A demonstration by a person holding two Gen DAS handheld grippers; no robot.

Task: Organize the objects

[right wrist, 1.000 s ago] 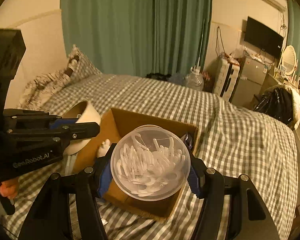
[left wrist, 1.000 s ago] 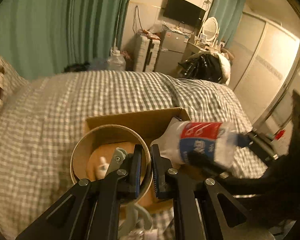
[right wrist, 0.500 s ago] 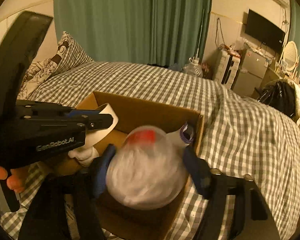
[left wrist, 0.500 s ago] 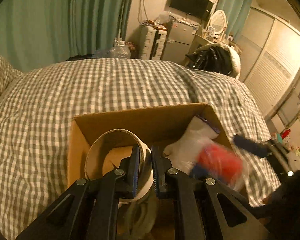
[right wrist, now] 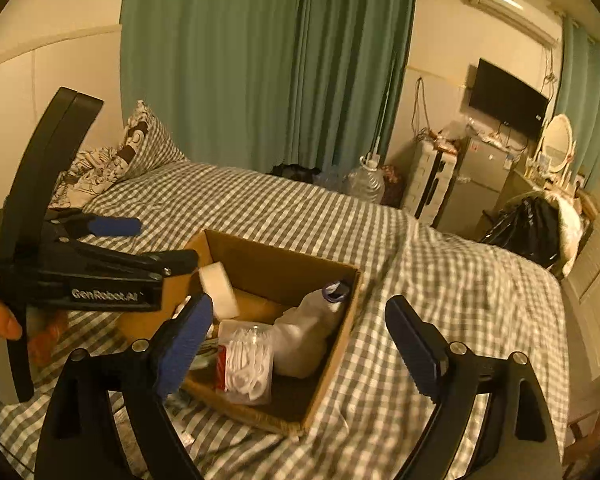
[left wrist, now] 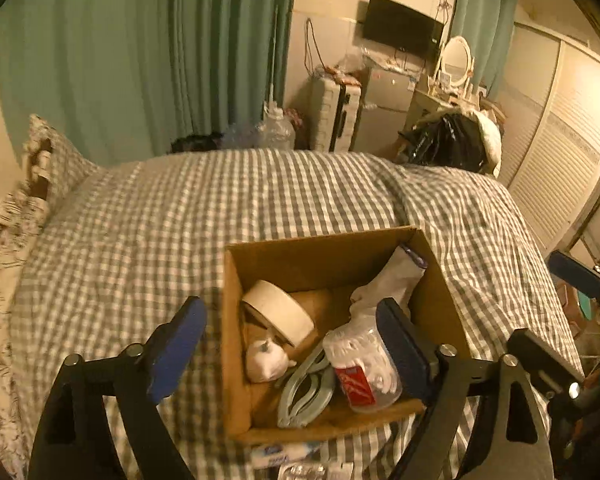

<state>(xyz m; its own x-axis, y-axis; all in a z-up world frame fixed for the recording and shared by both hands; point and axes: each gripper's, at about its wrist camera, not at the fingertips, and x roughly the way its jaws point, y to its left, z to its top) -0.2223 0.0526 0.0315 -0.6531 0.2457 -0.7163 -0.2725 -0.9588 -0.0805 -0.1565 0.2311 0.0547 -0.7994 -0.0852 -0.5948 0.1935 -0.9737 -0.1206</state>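
Observation:
A cardboard box [left wrist: 300, 254] sits on the checked bed; it also shows in the right wrist view [right wrist: 284, 266]. Inside lie a roll of tape [left wrist: 278, 312], a clear tub of white floss picks with a red label [left wrist: 366, 372], a white bottle with a purple cap [left wrist: 392, 284], a small white figure [left wrist: 266, 360] and pale green clips [left wrist: 306, 388]. The tub [right wrist: 246, 364] and tape [right wrist: 220, 290] show in the right wrist view too. My left gripper [left wrist: 292, 344] is open and empty above the box. My right gripper [right wrist: 300, 344] is open and empty above the box.
The checked bedcover [left wrist: 220, 208] spreads around the box. Pillows [right wrist: 112, 164] lie at the head by the green curtain [right wrist: 260, 60]. Small packets [left wrist: 284, 452] lie at the box's near edge. A fridge, a black bag [right wrist: 528, 228] and a wardrobe stand beyond the bed.
My left gripper has opened and let the tape roll go into the box. My right gripper has opened and let the tub of floss picks go into the box. Both have drawn back.

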